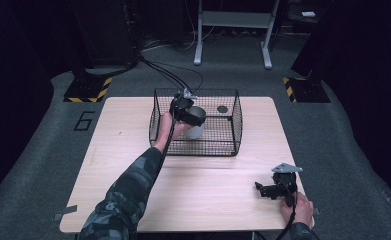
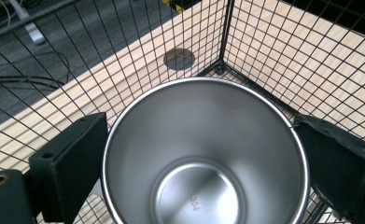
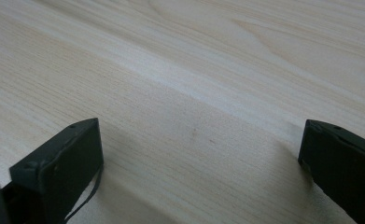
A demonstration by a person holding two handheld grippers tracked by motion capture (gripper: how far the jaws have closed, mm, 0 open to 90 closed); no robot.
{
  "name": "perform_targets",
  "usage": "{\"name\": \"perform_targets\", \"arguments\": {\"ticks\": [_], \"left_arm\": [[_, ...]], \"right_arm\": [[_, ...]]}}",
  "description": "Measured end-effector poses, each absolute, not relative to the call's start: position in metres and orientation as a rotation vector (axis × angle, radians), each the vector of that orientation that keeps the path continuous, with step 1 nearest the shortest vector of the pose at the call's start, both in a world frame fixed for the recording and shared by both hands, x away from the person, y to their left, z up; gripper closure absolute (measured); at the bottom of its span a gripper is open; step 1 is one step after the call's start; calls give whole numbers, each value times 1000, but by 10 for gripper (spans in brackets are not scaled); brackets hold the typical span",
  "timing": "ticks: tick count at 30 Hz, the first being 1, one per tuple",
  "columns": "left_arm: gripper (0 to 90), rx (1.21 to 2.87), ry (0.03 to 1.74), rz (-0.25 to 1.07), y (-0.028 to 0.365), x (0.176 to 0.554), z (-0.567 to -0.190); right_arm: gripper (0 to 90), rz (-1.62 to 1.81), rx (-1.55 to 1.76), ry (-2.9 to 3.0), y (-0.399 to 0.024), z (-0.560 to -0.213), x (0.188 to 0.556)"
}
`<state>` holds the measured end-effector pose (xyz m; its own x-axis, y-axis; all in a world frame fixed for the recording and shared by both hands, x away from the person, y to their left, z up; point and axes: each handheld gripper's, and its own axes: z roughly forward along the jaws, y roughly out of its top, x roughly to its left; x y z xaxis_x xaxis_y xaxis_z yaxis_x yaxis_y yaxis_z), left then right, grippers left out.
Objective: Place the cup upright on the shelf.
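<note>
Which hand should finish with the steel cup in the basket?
Left. The left tongs already straddle the steel cup inside the wire basket; the right tongs sit open on the table's near edge.

The high view sits above my side of the desk [image 1: 133, 150] and looks forward and down, far enough to take in the whole top and the floor beyond. My left gripper view looks steeply down from close into the steel cup [image 2: 203, 154] inside the wire basket [image 2: 264, 51]; the high view shares that basket [image 1: 233, 125]. My right gripper view skims the bare desk [image 3: 194, 70] from very near.
</note>
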<state>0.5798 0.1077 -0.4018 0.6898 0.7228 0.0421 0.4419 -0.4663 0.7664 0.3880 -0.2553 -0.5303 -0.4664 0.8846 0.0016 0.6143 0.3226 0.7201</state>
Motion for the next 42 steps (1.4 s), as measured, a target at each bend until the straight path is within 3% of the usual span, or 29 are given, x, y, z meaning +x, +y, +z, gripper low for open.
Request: {"name": "perform_targets", "arguments": {"ticks": [36, 42], "left_arm": [[57, 2199, 958, 409, 104, 573, -422], [0, 2184, 923, 390, 107, 566, -415]], "right_arm": [[0, 937, 1331, 2200, -255, -530, 388], [0, 936, 1328, 2201, -255, -530, 388]]}}
